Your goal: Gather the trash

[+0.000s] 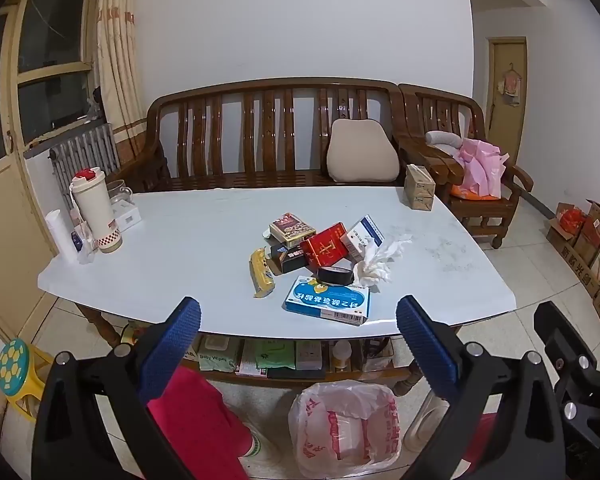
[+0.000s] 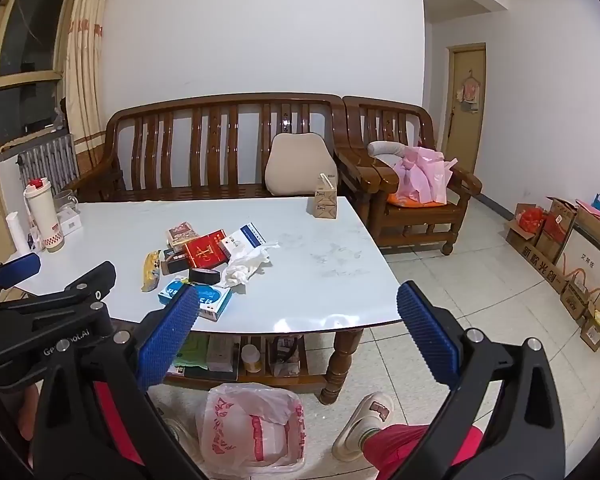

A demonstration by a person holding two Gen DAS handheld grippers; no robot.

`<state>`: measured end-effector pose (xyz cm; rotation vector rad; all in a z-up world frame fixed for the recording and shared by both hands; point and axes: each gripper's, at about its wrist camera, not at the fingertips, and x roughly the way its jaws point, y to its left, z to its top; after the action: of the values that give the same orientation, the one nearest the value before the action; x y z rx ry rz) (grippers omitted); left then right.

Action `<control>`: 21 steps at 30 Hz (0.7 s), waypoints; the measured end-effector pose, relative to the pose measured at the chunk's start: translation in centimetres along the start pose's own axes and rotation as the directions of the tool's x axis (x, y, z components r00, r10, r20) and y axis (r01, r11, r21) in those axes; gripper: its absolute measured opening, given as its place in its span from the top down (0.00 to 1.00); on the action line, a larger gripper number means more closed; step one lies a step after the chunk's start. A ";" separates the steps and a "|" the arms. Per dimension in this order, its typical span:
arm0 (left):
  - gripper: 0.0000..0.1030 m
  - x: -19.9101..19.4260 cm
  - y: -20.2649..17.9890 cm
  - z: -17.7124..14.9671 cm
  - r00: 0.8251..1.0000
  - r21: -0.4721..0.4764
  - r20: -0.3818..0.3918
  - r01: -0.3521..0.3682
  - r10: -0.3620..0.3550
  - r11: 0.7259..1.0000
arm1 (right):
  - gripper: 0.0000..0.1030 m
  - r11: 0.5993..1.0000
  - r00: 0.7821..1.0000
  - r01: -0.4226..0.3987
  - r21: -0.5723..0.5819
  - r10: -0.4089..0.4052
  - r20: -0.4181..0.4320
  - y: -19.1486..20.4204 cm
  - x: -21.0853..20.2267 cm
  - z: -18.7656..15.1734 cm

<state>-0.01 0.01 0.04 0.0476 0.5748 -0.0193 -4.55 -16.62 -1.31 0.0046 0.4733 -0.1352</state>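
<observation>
A pile of trash lies mid-table: a blue medicine box (image 1: 327, 299) (image 2: 212, 300), a black tape roll (image 1: 335, 275) (image 2: 204, 275), crumpled tissue (image 1: 376, 264) (image 2: 246, 266), a red box (image 1: 324, 250) (image 2: 206, 255), a yellow wrapper (image 1: 261, 273) (image 2: 151, 270), a white-and-blue box (image 1: 362, 236) and a brown box (image 1: 292, 229). A bin lined with a white plastic bag (image 1: 344, 428) (image 2: 252, 432) stands on the floor under the table's near edge. My left gripper (image 1: 298, 340) hovers open before the table edge, empty. My right gripper (image 2: 298, 340) is open too, nothing between its fingers, to the right of the left one.
The white table (image 1: 180, 248) also carries a thermos (image 1: 96, 210), a paper roll (image 1: 62, 236) and a carton (image 1: 419, 188). Wooden bench and armchair stand behind. Cardboard boxes (image 2: 568, 256) line the right wall. The person's red-clad legs and slippers (image 2: 364, 424) flank the bin.
</observation>
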 end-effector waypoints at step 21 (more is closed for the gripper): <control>0.07 0.2 0.0 -0.2 1.000 -0.010 -0.021 0.017 -0.017 1.000 | 0.06 1.000 1.000 -0.007 0.003 0.007 0.001 0.1 -0.2 0.2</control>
<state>0.09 -0.01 -0.27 0.0338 0.5961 -0.0327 -4.57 -16.53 -1.04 0.0091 0.4724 -0.1293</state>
